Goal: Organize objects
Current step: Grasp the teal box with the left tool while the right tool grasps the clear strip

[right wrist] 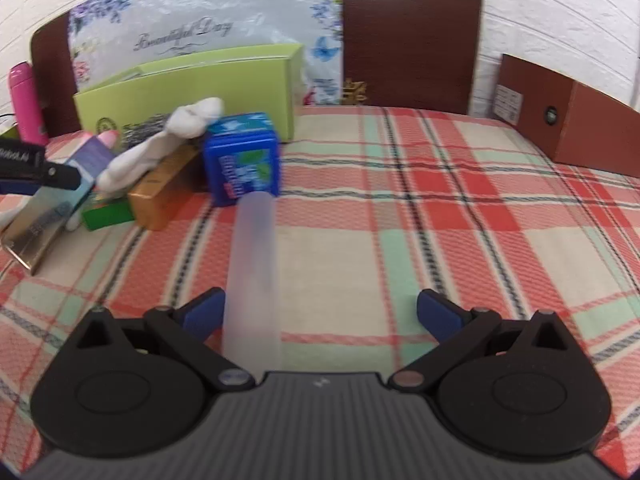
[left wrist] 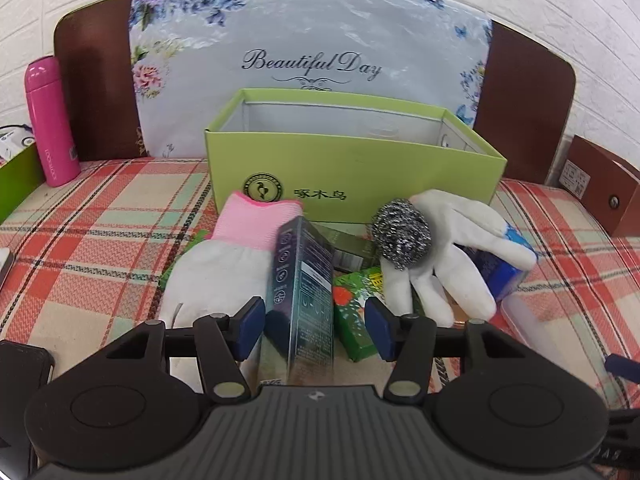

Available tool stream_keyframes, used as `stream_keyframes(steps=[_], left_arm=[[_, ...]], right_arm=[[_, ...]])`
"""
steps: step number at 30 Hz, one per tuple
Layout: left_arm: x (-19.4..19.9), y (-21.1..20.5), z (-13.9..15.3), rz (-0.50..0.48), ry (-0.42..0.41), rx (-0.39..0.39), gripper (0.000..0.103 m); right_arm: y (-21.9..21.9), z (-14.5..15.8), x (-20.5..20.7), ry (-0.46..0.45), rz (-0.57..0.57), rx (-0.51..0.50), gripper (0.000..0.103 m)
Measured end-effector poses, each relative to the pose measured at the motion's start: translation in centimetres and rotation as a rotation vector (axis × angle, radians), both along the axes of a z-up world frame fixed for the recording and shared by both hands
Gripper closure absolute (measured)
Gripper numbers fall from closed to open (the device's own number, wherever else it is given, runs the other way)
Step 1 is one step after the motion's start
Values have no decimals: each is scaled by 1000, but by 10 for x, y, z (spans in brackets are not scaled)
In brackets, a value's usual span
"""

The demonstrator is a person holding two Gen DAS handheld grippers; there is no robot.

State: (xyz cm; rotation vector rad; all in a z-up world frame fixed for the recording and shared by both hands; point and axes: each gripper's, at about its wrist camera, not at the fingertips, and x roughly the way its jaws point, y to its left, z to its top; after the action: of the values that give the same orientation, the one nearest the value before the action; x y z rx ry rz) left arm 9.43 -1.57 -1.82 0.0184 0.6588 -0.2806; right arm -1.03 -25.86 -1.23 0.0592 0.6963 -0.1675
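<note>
An open light-green box (left wrist: 352, 172) stands at the back of the plaid cloth, also in the right wrist view (right wrist: 192, 88). In front lies a pile: a dark teal carton (left wrist: 302, 288), a white glove with pink cuff (left wrist: 224, 252), a steel scourer (left wrist: 401, 234) on a second white glove (left wrist: 452, 256), a green packet (left wrist: 356, 316), a blue box (right wrist: 244, 158), and an amber box (right wrist: 164, 188). My left gripper (left wrist: 314, 328) is open, its pads either side of the teal carton. My right gripper (right wrist: 320, 314) is open over a frosted tube (right wrist: 254, 264), which lies beside its left pad.
A pink flask (left wrist: 50, 120) stands at the far left. A brown box (right wrist: 568, 120) sits at the right edge. A floral cushion (left wrist: 312, 48) leans on the brown headboard (right wrist: 408, 36) behind. A dark phone (left wrist: 24, 364) lies near left. Plaid cloth (right wrist: 440, 216) spreads to the right.
</note>
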Motion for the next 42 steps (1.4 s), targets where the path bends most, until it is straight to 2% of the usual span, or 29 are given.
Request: stream_keyframes(steps=[4,10,12,14,15,18,20,22,23,24,25,26,28,33,34,35,42], left_arm=[[-7,-1,-1,-25,13,-31,46],[13,4,-15,31,107,-90,44],[13,3,-18,20,105,-101,44],[9,0,-17,12,91,-71,56],[6,-1,-16,2,85,-53,56],[-5,4,-15,-53,116,-51,58],[-20,11,-16,-95,128,-47,58],[-36,20,-18,-132,148,-46,58],[-42,22,-19,-141,158,-46,57],[-47,24,-20,-139,165,-41,56],[-50,24,-20,-124,162,-28,50],[-52,22,-19,-97,152,0,39],[-53,16,-17,-55,107,48,31],[-42,3,-17,-84,103,49,33],[-41,0,-19,-95,113,53,43],[-41,-1,-20,-92,120,67,48],[-39,-1,-26,-81,127,74,46]], right_arm=[[-4,-1,0,-2,-10,6,0],[13,1,8,-14,77,-35,0],[16,0,10,-14,90,-39,0],[16,-1,10,-13,95,-32,2],[14,-1,10,-14,101,-20,4],[12,0,7,-24,139,10,23],[14,2,5,-28,186,7,45],[16,5,1,-20,242,8,57],[16,7,-1,-13,266,11,59],[15,8,-3,-5,286,16,59],[15,8,-4,1,298,18,59],[15,9,-4,4,302,18,59],[12,11,-2,5,284,27,59],[6,12,8,3,228,46,58],[5,11,9,4,227,47,58],[5,11,11,5,228,48,58],[5,8,20,6,223,52,57]])
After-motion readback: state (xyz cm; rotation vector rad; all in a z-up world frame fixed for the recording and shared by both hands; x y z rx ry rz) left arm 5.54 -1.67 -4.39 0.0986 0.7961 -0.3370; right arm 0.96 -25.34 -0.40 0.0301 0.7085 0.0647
